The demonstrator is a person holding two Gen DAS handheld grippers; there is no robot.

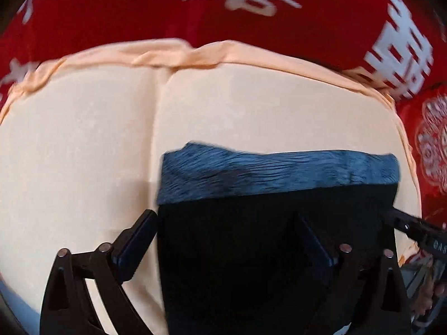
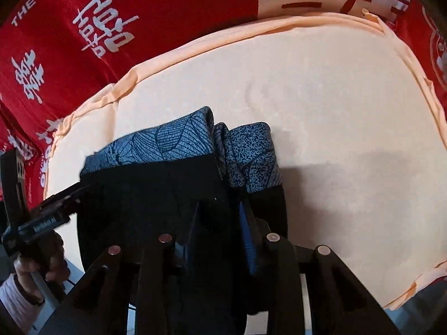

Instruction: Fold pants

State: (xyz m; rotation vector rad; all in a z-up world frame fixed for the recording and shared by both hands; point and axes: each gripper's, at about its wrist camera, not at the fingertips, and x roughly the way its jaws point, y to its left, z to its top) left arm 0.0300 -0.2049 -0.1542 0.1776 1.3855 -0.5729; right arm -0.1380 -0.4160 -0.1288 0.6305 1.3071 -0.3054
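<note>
Crosswise, pants [image 1: 268, 240]; patterned hem [image 1: 279, 171] outward

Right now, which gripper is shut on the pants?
The right gripper: its fingers pinch the black pants fabric close together. The left gripper stands wide open.

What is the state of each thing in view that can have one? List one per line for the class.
pants: folded into a compact stack, blue patterned cuffs showing, lying on the cushion.
left gripper: open, fingers astride the pants' left edge.
right gripper: shut on the pants' near edge.
cushion: flat, peach cover wrinkled along the rim.
red cloth: spread beneath the cushion.
</note>
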